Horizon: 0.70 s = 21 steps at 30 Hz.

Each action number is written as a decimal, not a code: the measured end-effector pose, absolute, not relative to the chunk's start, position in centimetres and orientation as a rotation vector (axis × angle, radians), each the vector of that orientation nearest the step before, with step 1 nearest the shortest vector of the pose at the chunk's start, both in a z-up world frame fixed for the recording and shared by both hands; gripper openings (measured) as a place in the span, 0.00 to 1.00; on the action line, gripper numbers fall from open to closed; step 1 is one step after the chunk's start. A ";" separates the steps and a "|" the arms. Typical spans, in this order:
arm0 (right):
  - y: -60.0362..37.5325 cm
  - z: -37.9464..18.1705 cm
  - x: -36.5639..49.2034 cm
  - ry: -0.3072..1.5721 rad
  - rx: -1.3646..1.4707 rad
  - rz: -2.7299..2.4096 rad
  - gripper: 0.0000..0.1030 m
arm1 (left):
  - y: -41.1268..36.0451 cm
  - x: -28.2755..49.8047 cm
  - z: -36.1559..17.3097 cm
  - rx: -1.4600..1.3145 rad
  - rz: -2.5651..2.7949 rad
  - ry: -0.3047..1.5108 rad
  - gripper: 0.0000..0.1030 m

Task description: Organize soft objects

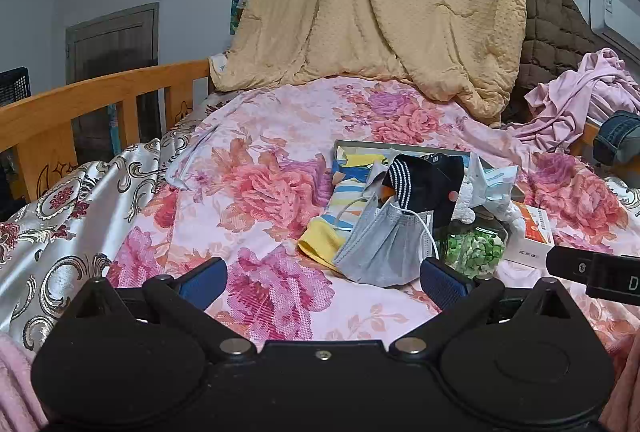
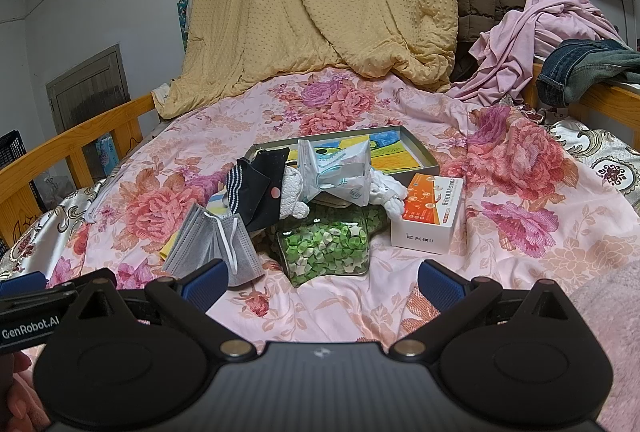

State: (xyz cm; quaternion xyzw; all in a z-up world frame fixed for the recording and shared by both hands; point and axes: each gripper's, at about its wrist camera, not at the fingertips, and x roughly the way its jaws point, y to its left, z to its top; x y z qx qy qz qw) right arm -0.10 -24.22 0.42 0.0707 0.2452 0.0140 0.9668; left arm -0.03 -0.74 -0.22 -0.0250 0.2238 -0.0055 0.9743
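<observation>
A crumpled grey face mask (image 2: 214,246) lies mid-bed. Behind it, touching, a black sock (image 2: 260,190) with white stripes leans on a white plush toy (image 2: 294,198).

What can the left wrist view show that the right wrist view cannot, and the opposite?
Only the left wrist view shows the striped sock fully. Only the right wrist view shows the tray's drawn yellow bottom and the whole front of the orange-and-white box. Both show the grey mask, the jar of green stars and an open hand-held gripper.
</observation>
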 end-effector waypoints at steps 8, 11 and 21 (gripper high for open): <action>-24.2 0.4 0.0 0.499 0.145 0.030 1.00 | -0.7 0.0 -0.2 -0.049 -0.012 0.452 0.99; -24.2 0.4 0.1 0.503 0.148 0.032 1.00 | -0.7 0.0 -0.2 -0.051 -0.012 0.452 0.99; -24.3 -0.1 1.0 0.549 0.202 0.075 1.00 | -0.8 0.4 0.0 -0.147 -0.048 0.469 0.99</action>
